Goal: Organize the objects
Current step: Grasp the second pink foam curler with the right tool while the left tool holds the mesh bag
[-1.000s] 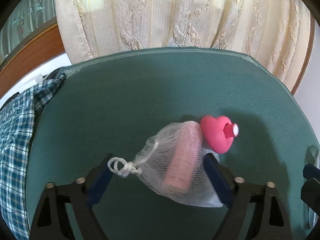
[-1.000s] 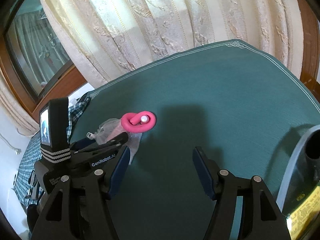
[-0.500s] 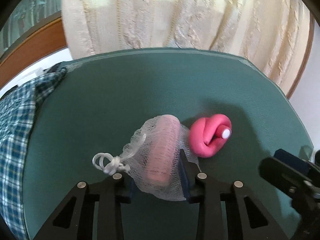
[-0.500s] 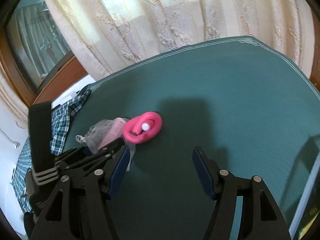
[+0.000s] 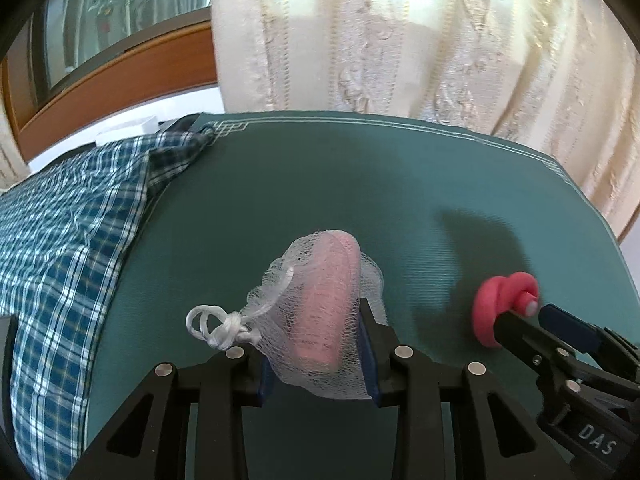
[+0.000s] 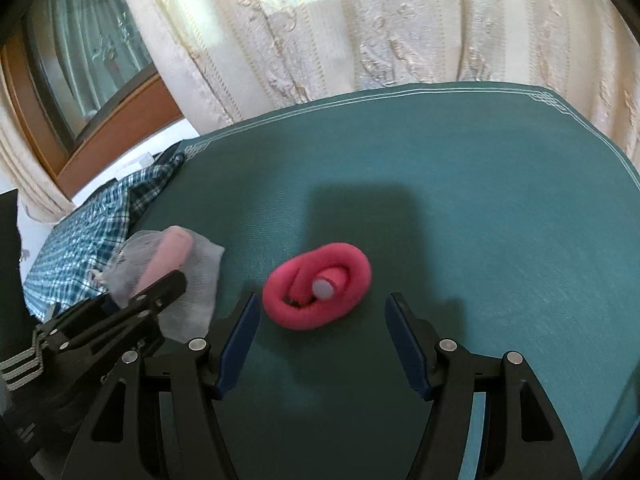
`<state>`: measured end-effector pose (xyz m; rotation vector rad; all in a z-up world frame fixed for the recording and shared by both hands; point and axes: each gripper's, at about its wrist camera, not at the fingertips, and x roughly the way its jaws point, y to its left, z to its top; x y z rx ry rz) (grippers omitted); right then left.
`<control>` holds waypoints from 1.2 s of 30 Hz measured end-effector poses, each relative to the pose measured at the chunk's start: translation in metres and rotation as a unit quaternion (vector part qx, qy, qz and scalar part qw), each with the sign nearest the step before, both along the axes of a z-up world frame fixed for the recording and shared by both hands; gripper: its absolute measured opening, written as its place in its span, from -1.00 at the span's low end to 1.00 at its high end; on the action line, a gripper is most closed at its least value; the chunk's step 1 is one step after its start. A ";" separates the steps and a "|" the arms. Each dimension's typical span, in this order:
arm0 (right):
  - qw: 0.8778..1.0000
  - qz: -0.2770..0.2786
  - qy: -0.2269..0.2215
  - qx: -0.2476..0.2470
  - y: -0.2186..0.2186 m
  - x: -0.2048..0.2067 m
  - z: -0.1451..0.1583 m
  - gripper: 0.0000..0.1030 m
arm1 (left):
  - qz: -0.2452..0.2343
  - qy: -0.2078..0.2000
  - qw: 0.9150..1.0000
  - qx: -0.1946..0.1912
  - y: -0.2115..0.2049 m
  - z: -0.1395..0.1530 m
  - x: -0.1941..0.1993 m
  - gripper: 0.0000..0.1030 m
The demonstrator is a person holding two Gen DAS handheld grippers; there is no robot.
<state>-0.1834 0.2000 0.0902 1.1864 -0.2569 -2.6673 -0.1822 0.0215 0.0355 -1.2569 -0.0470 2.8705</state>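
- The left wrist camera sits just behind the left gripper [image 5: 320,344]. It looks forward and down along the 2 fingers, very close to the green table [image 5: 320,184].
- It faces the curtain [image 5: 400,40] at the far edge, with the checked cloth [image 5: 60,248] on its left.
- The right wrist camera sits just behind the right gripper [image 6: 322,340]. It looks forward and down too, also close.
- Both views share the table, curtain, cloth, mesh bag [image 5: 320,304] and pink coil [image 5: 500,304].
- Each camera sees the other gripper at its side.
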 end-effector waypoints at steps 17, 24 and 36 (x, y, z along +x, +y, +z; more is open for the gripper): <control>0.999 0.007 0.011 0.052 -0.016 -0.019 -0.013 0.22 | -0.005 -0.004 1.000 0.000 0.004 -0.006 0.001 -0.30; 0.999 0.011 0.006 0.047 -0.014 -0.006 -0.012 0.20 | -0.019 0.000 1.000 -0.001 0.010 -0.006 0.005 -0.29; 0.999 0.012 0.004 0.033 0.006 0.054 -0.007 0.20 | -0.046 0.013 0.999 -0.008 0.027 0.000 0.017 -0.30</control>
